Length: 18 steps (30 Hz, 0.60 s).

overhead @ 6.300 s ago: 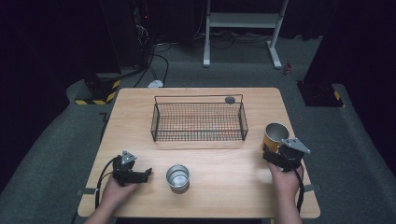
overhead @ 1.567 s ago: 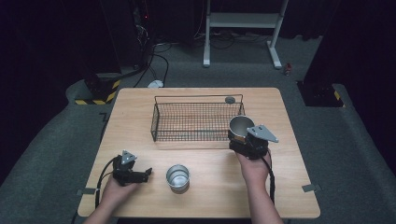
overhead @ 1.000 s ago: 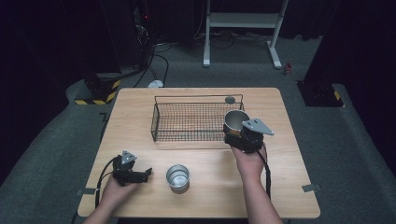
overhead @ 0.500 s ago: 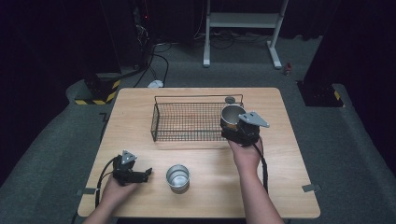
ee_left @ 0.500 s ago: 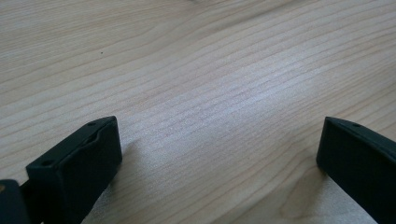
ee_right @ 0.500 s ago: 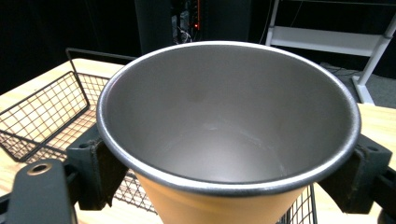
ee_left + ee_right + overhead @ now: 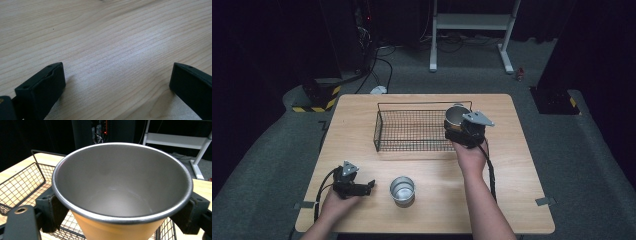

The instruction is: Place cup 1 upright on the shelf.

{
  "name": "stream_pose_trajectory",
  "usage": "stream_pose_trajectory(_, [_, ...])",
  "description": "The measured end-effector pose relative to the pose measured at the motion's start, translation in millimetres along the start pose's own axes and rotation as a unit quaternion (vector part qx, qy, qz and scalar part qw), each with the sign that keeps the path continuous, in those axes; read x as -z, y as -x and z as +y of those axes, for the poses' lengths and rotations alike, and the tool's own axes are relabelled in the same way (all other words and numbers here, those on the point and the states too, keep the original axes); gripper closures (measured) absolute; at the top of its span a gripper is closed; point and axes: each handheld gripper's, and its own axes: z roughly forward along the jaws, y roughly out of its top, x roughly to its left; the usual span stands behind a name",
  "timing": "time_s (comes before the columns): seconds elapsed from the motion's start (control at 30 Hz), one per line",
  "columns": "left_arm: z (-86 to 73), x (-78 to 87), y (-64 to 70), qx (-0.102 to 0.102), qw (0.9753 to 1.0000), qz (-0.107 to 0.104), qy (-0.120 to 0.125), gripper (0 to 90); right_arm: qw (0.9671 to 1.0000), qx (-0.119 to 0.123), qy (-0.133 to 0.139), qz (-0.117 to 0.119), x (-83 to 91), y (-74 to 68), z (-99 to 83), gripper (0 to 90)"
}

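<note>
From the high view, the right gripper (image 7: 460, 131) held an orange metal cup (image 7: 455, 117) upright over the right end of the wire basket (image 7: 412, 131), which sat toward the far edge of the table (image 7: 512, 165). The left gripper (image 7: 362, 187) rested near the table's near left corner, with a second steel cup (image 7: 402, 189) just beside it near the near edge.

In the left gripper view, the jaws stood wide apart over bare wood, gripping nothing.

In the right gripper view, the jaws were clamped on opposite sides of the orange metal cup (image 7: 120, 195) just below its rolled rim, the basket (image 7: 20, 182) beneath. The cup was empty, so probably light; it looked rigid and smooth-walled. Its taper likely made the wall slippery, so a hold high under the rim seemed soundest.
</note>
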Motion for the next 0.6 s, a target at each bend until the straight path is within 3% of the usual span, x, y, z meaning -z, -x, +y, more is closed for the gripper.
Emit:
stream_pose_trajectory(0.47, [0.3, -0.3, -0.3, -0.001, 1.0, 0.0, 0.001, 0.6, 0.9999, -0.017, -0.001, -0.003, -17.6, 4.4, -2.1, 13.8])
stream_pose_trajectory(0.6, [0.3, -0.3, -0.3, -0.001, 1.0, 0.0, 0.0, 0.5, 0.9999, -0.008, -0.006, -0.002, -22.3, 3.4, 2.6, 13.8])
